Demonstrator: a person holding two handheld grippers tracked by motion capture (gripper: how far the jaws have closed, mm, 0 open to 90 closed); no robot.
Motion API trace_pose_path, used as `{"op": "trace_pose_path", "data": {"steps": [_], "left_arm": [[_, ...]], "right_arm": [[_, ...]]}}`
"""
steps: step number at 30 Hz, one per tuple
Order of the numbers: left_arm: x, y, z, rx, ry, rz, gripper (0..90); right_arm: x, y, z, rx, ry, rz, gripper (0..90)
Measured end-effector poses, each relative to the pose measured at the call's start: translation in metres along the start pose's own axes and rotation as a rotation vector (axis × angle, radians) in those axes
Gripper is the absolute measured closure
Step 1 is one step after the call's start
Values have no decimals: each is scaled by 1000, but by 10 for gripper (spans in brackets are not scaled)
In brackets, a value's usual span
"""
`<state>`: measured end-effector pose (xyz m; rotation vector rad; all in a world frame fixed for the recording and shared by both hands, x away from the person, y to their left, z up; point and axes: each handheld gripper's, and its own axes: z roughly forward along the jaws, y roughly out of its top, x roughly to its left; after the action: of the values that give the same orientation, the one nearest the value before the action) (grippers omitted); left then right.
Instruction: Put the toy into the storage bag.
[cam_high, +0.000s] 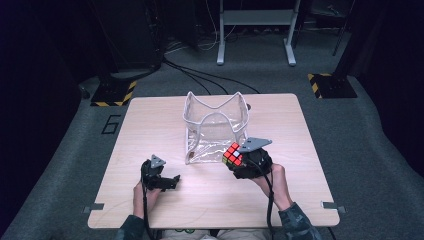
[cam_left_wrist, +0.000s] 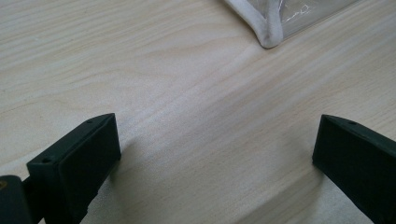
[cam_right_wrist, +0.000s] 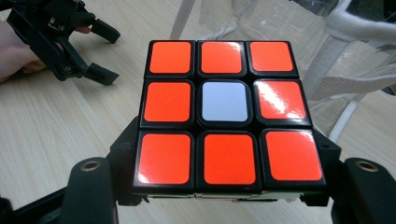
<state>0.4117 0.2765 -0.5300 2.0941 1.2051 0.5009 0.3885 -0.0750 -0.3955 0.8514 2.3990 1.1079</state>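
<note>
A puzzle cube with red-orange stickers and one white centre square is held off the table by my right gripper, whose jaws are shut on its two sides. It hangs just in front of a clear plastic bag with white trim that stands open at mid-table. My left gripper rests low on the wooden table at the front left, jaws open with bare wood between them. A corner of the bag lies ahead of it. The left gripper also appears far off in the right gripper view.
Beyond the table lie grey carpet, black cables and a white metal stand. Yellow-black striped floor plates sit at both far corners. Metal brackets are fixed to the table's near edge.
</note>
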Motion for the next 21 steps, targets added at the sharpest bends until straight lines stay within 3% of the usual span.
{"op": "trace_pose_path", "data": {"steps": [7, 21], "left_arm": [[0, 0, 0, 0, 1, 0, 5], [0, 0, 0, 0, 5, 3, 5]], "right_arm": [[-5, 5, -4, -3, -5, 7, 331], [-14, 26, -22, -37, -32, -30, 331]]}}
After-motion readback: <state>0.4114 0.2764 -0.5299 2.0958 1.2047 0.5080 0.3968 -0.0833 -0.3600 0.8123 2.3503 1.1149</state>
